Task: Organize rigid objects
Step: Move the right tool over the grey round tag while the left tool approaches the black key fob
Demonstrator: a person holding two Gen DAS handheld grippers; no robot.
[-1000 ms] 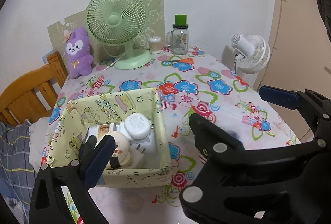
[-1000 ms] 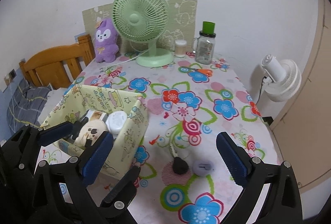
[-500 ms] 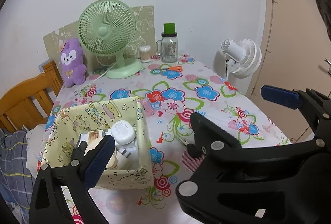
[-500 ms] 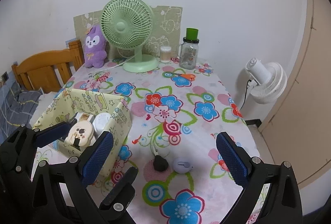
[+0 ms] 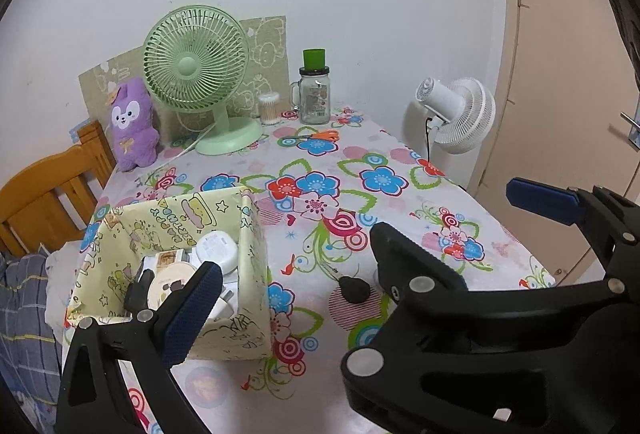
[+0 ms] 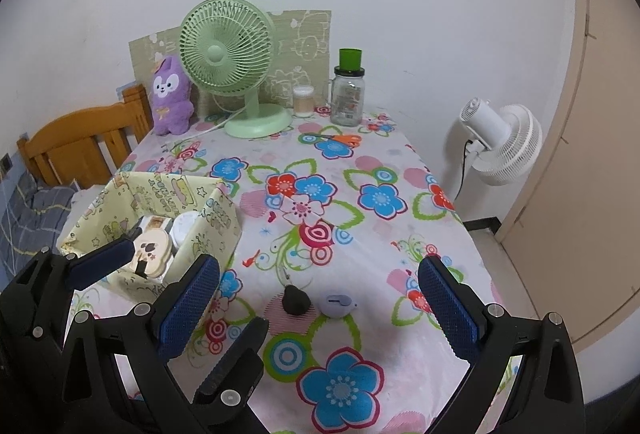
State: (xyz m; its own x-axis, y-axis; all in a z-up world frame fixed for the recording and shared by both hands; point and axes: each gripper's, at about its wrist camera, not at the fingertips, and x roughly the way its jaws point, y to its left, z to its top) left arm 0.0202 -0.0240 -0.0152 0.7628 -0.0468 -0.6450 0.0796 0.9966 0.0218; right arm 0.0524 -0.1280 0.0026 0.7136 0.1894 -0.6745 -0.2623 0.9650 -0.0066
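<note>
Left wrist view: the left gripper (image 5: 360, 246) has its fingers spread wide apart and holds nothing. One blue pad sits low on the left and the other far out on the right. The right gripper (image 5: 460, 334) shows here as a big black shape that blocks the near right part of the counter (image 5: 400, 161). The yellow box (image 5: 176, 262) stands near the counter's left edge. Inside it lie a round white case (image 5: 218, 246), a cream round tin (image 5: 170, 284) and some small white things. A black lump (image 5: 354, 288) lies on the cloth to the right of the box, apart from it. Only a sliver of anything shows beside it, at the black gripper's edge.

Right wrist view: the right gripper (image 6: 316, 308) is also wide open and empty. This view shows what the other hides: a small grey round thing (image 6: 338, 305) lying just beside the black lump (image 6: 295, 300), between the two blue pads. The left gripper (image 6: 100, 262) pokes in at the left, in front of the yellow box (image 6: 152, 226).

The middle of the counter is bare flowered cloth. At the far edge stand a green fan (image 6: 232, 61), a purple plush toy (image 6: 170, 95), a glass jar (image 6: 347, 93) and orange scissors (image 6: 340, 138). A white fan (image 6: 504, 141) stands off the right edge, and a wooden chair (image 6: 80, 145) is at the left.
</note>
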